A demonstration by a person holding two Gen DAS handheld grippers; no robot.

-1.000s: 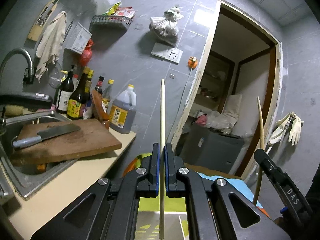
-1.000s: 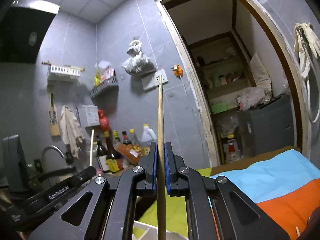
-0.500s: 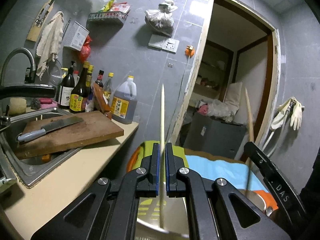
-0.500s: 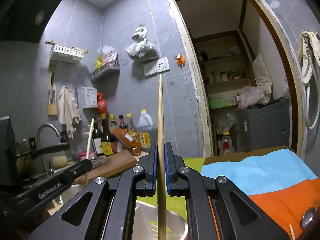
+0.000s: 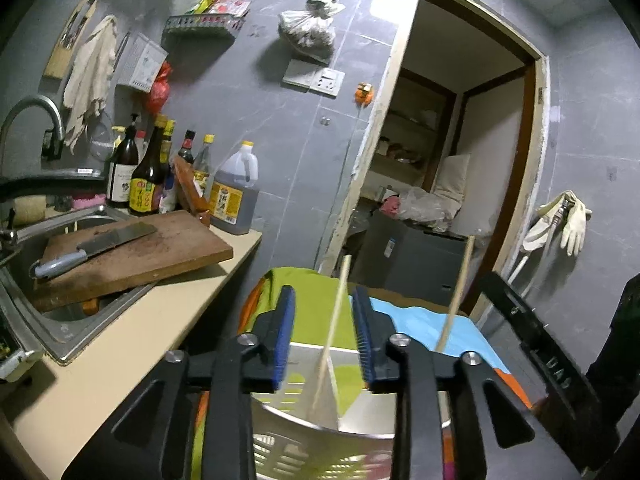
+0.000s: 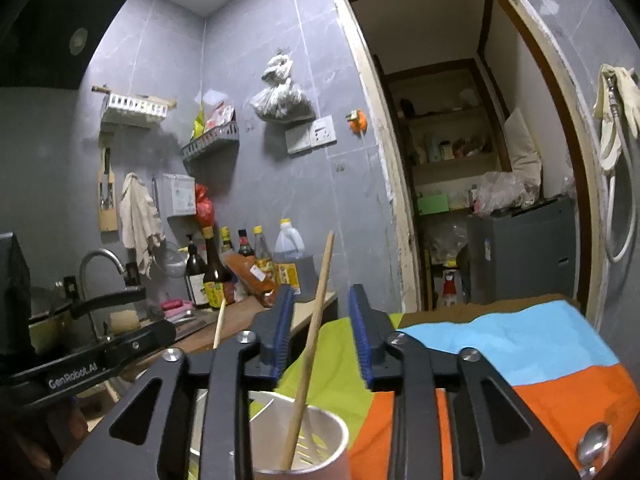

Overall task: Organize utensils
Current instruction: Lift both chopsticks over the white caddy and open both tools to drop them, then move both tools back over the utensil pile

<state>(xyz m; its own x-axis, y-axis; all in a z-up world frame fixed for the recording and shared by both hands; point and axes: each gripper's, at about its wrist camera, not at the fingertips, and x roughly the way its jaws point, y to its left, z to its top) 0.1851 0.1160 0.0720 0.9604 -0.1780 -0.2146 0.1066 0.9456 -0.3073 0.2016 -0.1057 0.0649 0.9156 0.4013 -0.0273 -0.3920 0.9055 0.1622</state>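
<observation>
Two chopsticks stand tilted in a white utensil holder (image 6: 298, 436) on the cloth-covered surface. In the left wrist view the pale chopstick (image 5: 334, 332) leans between the blue pads of the left claw (image 5: 324, 334), its foot inside the holder (image 5: 304, 428), against an inner divider as far as the blurred rim shows. The darker chopstick (image 6: 310, 344) rises between the fingers of the right claw (image 6: 320, 332) in the right wrist view and leans left.

Both claws are spread wide, with clear gaps on each side of the sticks; neither grips anything.

The striped cloth (image 6: 520, 344) of green, blue and orange lies under the holder. A metal spoon (image 6: 592, 440) rests on the orange part, well apart. To the left, the beige surface (image 5: 132, 336) carries a wooden cutting board (image 5: 132, 252) with a cleaver (image 5: 92, 246) on it, set over the sink (image 5: 36, 328). Sauce bottles (image 5: 148, 176) stand at the wall beside a large jug (image 5: 236, 196). An open doorway (image 5: 460, 152) lies behind.
</observation>
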